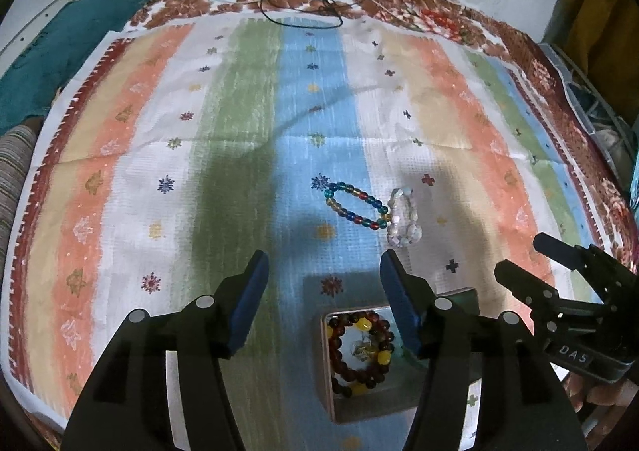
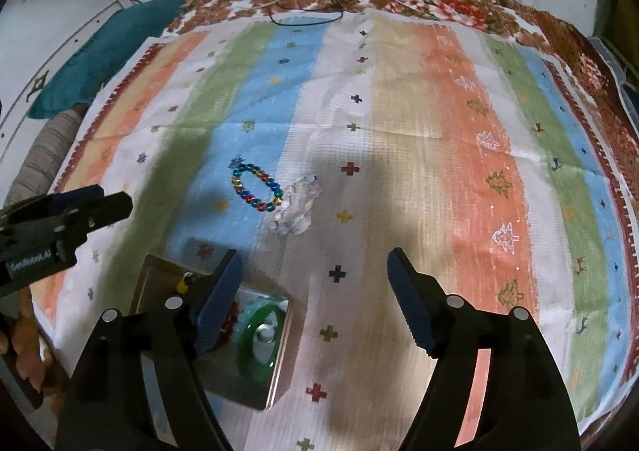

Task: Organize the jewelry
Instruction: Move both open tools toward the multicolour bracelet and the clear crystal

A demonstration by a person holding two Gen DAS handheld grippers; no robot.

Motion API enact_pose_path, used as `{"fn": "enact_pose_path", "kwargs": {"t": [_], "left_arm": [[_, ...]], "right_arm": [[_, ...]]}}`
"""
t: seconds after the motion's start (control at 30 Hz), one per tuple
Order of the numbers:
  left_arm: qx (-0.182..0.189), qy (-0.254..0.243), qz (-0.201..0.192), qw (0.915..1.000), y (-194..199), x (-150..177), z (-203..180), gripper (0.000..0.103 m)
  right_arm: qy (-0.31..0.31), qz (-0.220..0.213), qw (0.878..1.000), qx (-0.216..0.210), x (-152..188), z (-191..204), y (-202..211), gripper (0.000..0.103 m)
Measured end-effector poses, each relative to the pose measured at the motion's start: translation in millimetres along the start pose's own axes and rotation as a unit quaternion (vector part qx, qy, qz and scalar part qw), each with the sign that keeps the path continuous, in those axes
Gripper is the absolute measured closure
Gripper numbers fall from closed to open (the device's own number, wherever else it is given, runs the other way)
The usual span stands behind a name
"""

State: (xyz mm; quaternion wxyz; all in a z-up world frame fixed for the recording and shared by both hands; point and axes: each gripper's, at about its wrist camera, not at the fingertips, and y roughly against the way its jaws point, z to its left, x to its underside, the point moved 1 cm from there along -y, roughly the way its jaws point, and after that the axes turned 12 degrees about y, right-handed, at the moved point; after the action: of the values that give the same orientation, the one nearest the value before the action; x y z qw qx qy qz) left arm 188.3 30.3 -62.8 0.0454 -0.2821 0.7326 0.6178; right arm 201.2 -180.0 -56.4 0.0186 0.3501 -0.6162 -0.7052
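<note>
While both of my tongs hang over the striped cloth (image 1: 131,123), the small metal box (image 1: 325,371) sits open just below them, near the front edge. From the left wrist I see a bracelet of dark brown and yellow beads (image 1: 361,351) coiled inside the box, with something small and shiny in the middle of the ring that I cannot make out. From the right wrist the same box (image 2: 279,363) shows a green bangle (image 2: 247,343) lying in it, and a bit of red beside the bangle that is half hidden by my finger.

My left tongs (image 1: 323,291) are spread, with nothing between the blue pads; the right pad reaches over the box's far corner. My right tongs (image 2: 315,291) are spread wide too and hold nothing; the left finger (image 2: 217,303) overlaps the box, the right one is over bare cloth.

Farther out on the blue stripe lies a bracelet of coloured glass beads (image 1: 357,205), and touching its end is a pale, clear bead bracelet (image 1: 405,217). Both rest on the cloth, outside the box and apart from my tongs. Thin cords (image 1: 303,8) trail along the far flowered border.
</note>
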Motion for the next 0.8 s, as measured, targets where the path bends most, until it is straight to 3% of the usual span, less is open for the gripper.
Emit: {"fn": "enact_pose_path", "kwargs": {"t": [0.8], "left_arm": [[0.000, -0.001, 0.025, 0.9997, -60.2, -24.8, -2.4, 0.041]], "right_arm": [[-0.014, 0.028, 0.999, 0.006, -17.6, -11.9, -53.9, 0.028]]}}
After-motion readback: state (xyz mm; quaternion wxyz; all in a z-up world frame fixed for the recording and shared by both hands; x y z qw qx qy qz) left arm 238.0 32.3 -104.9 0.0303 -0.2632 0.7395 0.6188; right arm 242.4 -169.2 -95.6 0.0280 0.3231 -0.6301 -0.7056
